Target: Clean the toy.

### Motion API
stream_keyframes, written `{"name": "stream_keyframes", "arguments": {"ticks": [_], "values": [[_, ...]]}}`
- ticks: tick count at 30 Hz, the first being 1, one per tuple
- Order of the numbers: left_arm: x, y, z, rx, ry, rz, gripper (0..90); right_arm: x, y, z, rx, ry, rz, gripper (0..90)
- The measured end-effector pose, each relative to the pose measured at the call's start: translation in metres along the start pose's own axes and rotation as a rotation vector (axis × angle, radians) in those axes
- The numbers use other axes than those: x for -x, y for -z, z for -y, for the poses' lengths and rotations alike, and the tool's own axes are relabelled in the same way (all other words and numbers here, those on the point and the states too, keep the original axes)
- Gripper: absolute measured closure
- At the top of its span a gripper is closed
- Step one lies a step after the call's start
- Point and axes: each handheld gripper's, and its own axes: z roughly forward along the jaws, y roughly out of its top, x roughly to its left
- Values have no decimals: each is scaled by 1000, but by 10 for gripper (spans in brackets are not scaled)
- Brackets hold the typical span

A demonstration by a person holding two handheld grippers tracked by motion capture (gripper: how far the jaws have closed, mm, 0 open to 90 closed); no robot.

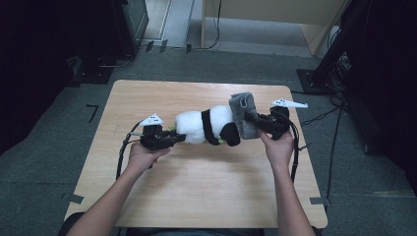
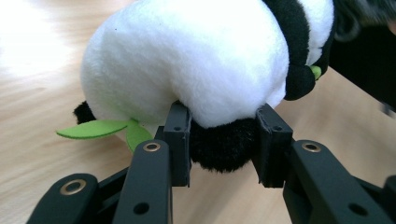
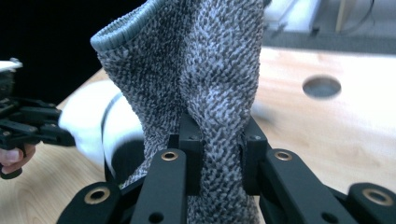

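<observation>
1. Panda plush (image 1: pixel 206 127) lies on the counter (image 1: pixel 196 191), its black foot (image 2: pixel 224 144) clamped in the left claw (image 2: pixel 224 151).
2. Right claw (image 3: pixel 219 161) pinches the grey knitted sock (image 3: pixel 205 79); the right gripper view reveals its ribbed cuff.

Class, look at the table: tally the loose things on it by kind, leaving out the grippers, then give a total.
Plush panda: 1
Grey knitted cloth: 1
Total: 2
</observation>
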Motion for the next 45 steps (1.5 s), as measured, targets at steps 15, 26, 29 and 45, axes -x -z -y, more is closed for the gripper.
{"name": "stream_keyframes", "arguments": {"ticks": [15,26,29,45], "values": [[-10,-11,14,-15,-73,-2,464,-2,-44,-2,-130,55,-18,779],[-20,-14,19,45,-104,-15,348,11,-59,-11,-122,24,-6,780],[-22,-22,20,72,-109,-23,308,20,-63,-10,-109,-19,-23,780],[-14,-27,11,40,-10,-99,587,0,-41,-25,-77,-5,-20,776]]}}
